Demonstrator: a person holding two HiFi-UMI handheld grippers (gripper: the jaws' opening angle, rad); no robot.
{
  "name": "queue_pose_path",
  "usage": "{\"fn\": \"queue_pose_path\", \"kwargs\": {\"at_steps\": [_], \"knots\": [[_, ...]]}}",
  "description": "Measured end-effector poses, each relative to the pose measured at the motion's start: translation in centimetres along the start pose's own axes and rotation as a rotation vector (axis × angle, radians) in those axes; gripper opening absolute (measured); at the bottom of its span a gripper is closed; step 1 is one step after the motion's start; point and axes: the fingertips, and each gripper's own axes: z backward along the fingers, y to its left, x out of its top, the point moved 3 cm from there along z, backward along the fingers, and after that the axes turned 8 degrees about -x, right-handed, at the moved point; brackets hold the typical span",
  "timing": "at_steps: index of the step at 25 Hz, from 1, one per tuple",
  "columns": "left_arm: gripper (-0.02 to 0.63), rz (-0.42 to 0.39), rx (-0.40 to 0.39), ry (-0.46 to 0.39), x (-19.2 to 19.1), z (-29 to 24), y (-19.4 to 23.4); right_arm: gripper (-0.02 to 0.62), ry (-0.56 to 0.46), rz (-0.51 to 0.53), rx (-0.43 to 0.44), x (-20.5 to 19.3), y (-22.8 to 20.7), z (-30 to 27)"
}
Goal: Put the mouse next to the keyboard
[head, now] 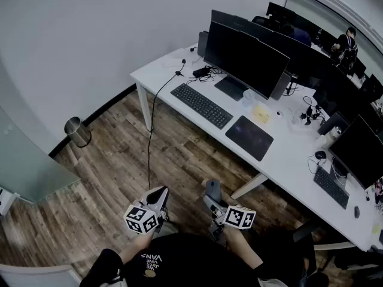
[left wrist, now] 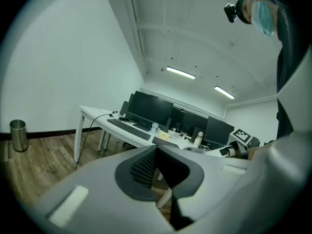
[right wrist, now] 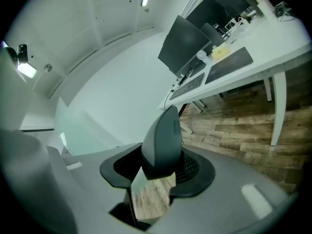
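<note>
The left gripper (left wrist: pixel 157 149) is clenched with its jaws pressed together and nothing between them. The right gripper (right wrist: pixel 158 169) grasps the mouse (right wrist: pixel 163 138), a dark grey one that stands on end between the ribbed pads (right wrist: pixel 194 165), its rounded back rising above the jaws. In the head view both grippers are held low, side by side and close to the person's body, over the wood floor (head: pixel 179 160) and well apart from the desk (head: pixel 287 160). The mouse is therefore in the air in the right gripper, far from the keyboard (head: pixel 201 105). The keyboard is black and lies near the front edge of the white desk, in front of a dark monitor (head: pixel 245 55). Just to its right is a black pad (head: pixel 249 137), bare on top. A small yellow thing (head: pixel 261 113) lies behind the pad. A black cable (head: pixel 151 124) hangs from the desk's left end down to the floor. A metal bin (head: pixel 78 131) stands on the floor by the white wall, left of the desk. More monitors line the desk farther right, and a person (head: pixel 346 43) sits at the far end of the room.
</note>
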Motion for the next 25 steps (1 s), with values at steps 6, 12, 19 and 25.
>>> {"fn": "queue_pose_path", "kwargs": {"at_steps": [6,12,19,25], "knots": [[0.002,-0.016,-0.003,-0.013,0.0,-0.4,-1.2,0.189,-0.007,0.015,0.012,0.1,-0.3,0.8],[0.002,-0.018,0.007,-0.019,0.4,-0.4,-1.0,0.189,-0.016,0.011,0.024,0.6,-0.1,0.7],[0.002,0.01,0.009,-0.016,0.3,-1.1,0.8,0.187,-0.058,-0.029,0.049,2.3,0.3,-0.7],[0.002,0.025,-0.053,0.013,1.8,-5.0,4.3,0.184,-0.093,-0.088,0.035,4.9,0.3,-3.8]]}}
